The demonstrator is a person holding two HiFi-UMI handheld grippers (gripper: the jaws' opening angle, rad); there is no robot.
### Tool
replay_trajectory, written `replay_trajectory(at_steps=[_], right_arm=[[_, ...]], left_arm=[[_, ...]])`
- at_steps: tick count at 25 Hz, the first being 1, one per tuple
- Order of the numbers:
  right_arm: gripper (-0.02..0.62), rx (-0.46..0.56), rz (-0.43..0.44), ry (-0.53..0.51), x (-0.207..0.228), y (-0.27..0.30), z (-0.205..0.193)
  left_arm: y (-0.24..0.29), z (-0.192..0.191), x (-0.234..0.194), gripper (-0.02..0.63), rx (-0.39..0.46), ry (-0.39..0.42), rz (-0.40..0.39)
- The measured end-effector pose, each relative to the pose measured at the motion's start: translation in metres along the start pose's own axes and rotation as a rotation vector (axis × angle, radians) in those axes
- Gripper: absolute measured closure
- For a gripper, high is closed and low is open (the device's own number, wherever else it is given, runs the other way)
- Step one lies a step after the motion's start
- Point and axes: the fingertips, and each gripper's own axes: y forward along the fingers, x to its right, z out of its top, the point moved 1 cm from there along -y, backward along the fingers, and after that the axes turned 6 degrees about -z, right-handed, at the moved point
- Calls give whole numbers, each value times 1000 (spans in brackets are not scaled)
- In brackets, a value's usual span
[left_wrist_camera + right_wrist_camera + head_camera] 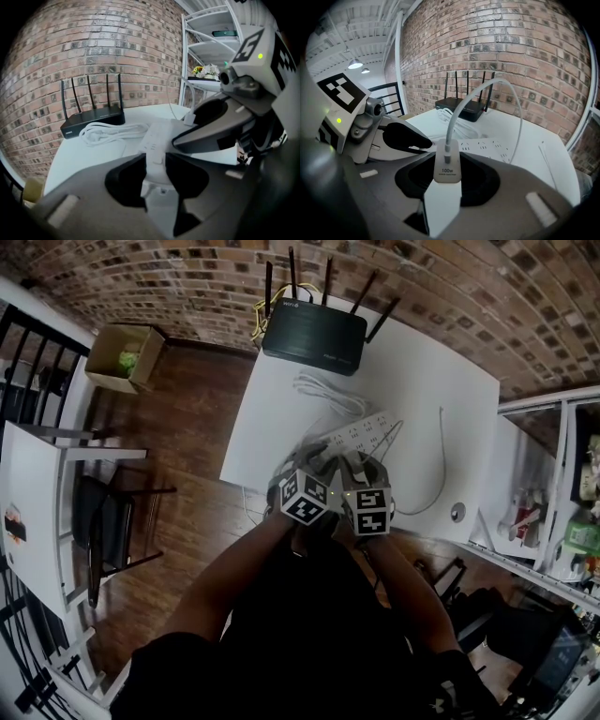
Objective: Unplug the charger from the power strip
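The right gripper (446, 174) has its jaws closed on the flat flanks of the charger (446, 161), a rigid, light, smooth-sided block at the power strip (152, 133) near the counter's (441, 399) front edge. The left gripper's (155, 160) jaws clamp the strip's near end. We judge the flanks the correct hold, never the limp cable (461, 105), and we expect the light strip to lift unless restrained.
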Motion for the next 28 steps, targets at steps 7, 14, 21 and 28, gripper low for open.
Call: replay_trajectory(at_steps=[7,14,21,28], right_arm=[[454,6,4,0,0,-1,1],[456,5,3,9,0,-1,0],[456,22,0,9,0,-6,2],[456,77,8,48,8,-18,7]], left_arm=[[-1,1,0,476,-8,1,1],[0,0,1,476,-15,-2,2],[1,-1,1,476,-20,2,9],[0,-2,0,476,-24,-9,18]])
